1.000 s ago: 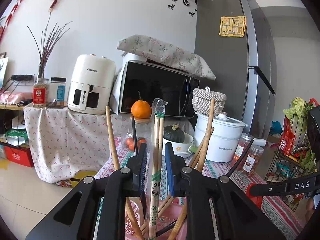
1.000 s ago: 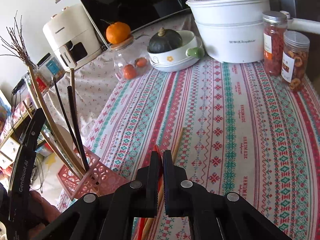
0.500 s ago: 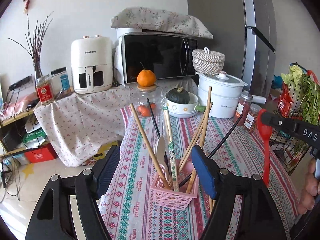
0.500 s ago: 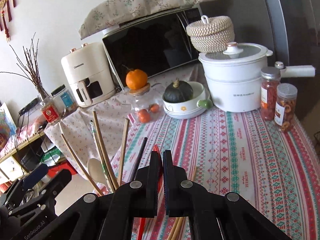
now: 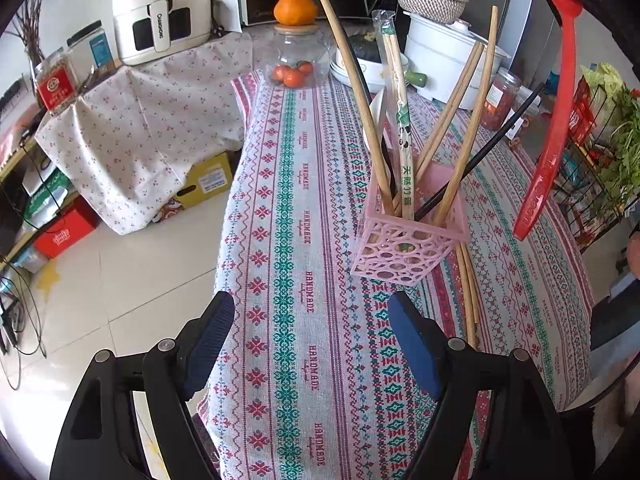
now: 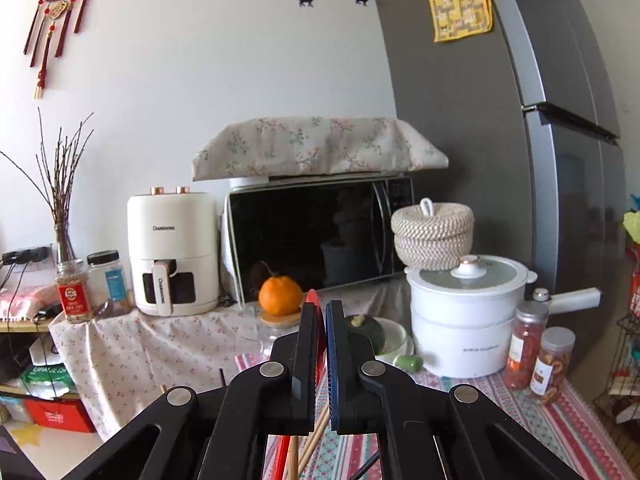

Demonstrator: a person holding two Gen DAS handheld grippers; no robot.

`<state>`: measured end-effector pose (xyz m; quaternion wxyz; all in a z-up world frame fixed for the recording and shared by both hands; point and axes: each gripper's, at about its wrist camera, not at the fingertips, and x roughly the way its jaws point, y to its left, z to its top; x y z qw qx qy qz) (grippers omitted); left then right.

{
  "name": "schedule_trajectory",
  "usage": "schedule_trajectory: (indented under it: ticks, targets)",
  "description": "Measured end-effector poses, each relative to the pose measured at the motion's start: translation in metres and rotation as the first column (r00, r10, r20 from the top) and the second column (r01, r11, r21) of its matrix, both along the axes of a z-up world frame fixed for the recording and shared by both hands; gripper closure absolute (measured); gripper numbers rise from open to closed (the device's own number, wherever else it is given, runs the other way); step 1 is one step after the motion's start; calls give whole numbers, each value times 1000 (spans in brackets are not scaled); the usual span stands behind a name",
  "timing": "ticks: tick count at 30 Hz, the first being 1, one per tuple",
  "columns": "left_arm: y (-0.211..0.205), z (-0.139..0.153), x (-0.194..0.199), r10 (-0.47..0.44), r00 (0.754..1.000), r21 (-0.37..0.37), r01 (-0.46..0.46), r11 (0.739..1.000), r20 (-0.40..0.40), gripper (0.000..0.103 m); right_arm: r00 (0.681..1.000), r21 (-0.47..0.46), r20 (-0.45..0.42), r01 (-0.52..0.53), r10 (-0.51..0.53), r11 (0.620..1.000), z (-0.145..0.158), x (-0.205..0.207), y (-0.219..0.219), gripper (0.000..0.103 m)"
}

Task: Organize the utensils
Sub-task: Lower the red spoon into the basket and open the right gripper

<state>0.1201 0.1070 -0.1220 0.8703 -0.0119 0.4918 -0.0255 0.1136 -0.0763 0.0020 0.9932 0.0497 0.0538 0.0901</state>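
Note:
A pink lattice basket (image 5: 408,246) stands on the patterned tablecloth (image 5: 288,240) and holds several wooden chopsticks (image 5: 356,92), a wrapped pair (image 5: 400,120) and black chopsticks. More wooden chopsticks (image 5: 468,292) lie on the cloth behind the basket. My left gripper (image 5: 310,340) is open and empty, hovering in front of the basket. My right gripper (image 6: 322,316) is shut on a red spoon (image 6: 314,312), which hangs handle down above the table's right side in the left wrist view (image 5: 552,120).
A glass jar (image 5: 296,56) with an orange on top, a bowl with a squash (image 6: 384,338), a white cooker (image 6: 464,320) and two snack jars (image 6: 538,354) stand at the table's far end. A wire rack of vegetables (image 5: 600,152) is at the right. Floor lies left of the table.
My left gripper let go of the wrapped chopsticks, now in the basket, opened wide and drew back. My right gripper rose with the red spoon.

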Motion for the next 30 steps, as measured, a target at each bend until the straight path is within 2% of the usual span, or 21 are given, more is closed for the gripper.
schedule_trajectory:
  ticks: [6, 12, 17, 19, 20, 21, 23, 26, 30]
  targets:
    - [4, -11, 4, -30, 997, 32, 32, 999, -65, 22, 993, -19, 84, 81, -79, 997, -19, 2, 25, 100]
    - [18, -23, 7, 9, 992, -13, -10, 1000, -123, 22, 982, -56, 113, 160, -153, 985, -38, 8, 35, 100]
    - [20, -20, 7, 24, 993, -34, -28, 999, -113, 22, 986, -68, 62, 162, -158, 985, -57, 11, 37, 99]
    - [18, -17, 8, 27, 994, -38, -31, 999, -103, 22, 989, -61, 32, 144, -142, 988, -61, 10, 36, 95]
    - [17, -16, 8, 28, 995, -39, -32, 999, -98, 22, 991, -56, 17, 135, -134, 989, -61, 9, 35, 82]
    - [16, -14, 8, 29, 995, -42, -33, 999, -93, 22, 992, -41, -1, 123, -123, 992, -61, 9, 32, 56]
    - [15, -11, 7, 26, 996, -48, -30, 998, -83, 22, 996, 11, -28, 87, -87, 996, -56, 8, 22, 32]
    - [11, -7, 6, 24, 997, -55, -28, 998, -71, 22, 994, 28, -70, 88, -86, 996, -42, 8, 9, 27]
    - [3, -3, 5, 21, 998, -65, -25, 998, -65, 21, 986, 35, -148, 78, -72, 996, -26, 9, -15, 7]
